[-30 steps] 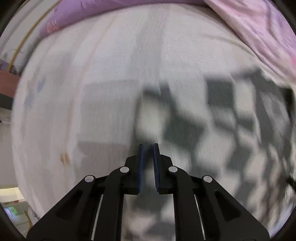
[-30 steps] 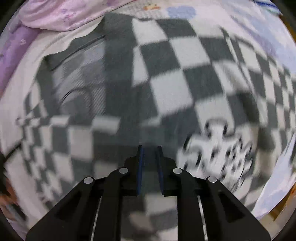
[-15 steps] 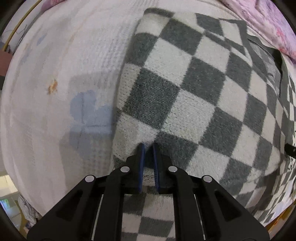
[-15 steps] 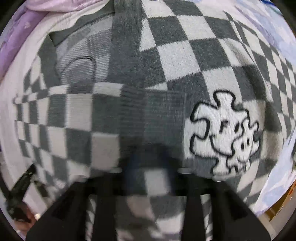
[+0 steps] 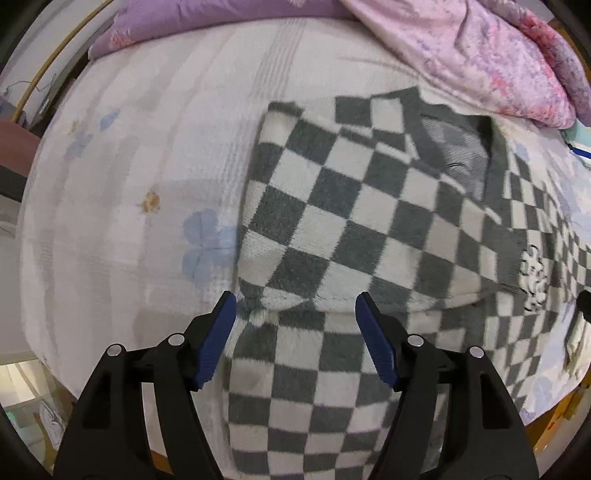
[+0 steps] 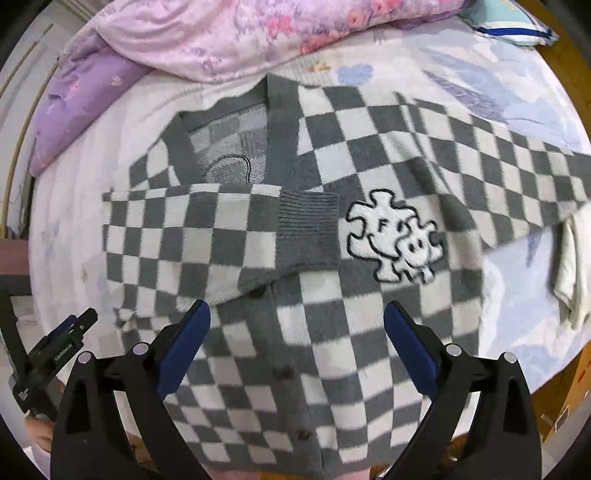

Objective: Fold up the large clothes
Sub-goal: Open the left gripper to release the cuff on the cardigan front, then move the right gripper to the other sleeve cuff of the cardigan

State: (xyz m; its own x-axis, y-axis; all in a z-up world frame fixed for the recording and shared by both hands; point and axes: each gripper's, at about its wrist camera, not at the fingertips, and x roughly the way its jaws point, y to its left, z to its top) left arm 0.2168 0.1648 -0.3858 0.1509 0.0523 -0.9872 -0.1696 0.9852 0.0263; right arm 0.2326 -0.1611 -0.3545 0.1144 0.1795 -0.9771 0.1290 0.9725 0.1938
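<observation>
The left tool (image 5: 295, 310) hangs above the bed (image 5: 147, 166), its jaws just spread apart and holding nothing, over the left edge of the checkered cardigan (image 5: 351, 221). The right tool (image 6: 297, 314), jaws likewise just opened wide and empty, hovers over the cardigan's buttoned front, where one sleeve (image 6: 192, 229) lies folded across the chest beside a white puzzle-piece patch (image 6: 395, 236).

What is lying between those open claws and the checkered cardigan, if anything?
Nothing visible. Both the left gripper and the right gripper hang open straight above the checkered cardigan, jaws having just been opening, nothing between them. The pink quilt lies beyond the collar, off the cardigan.
</observation>
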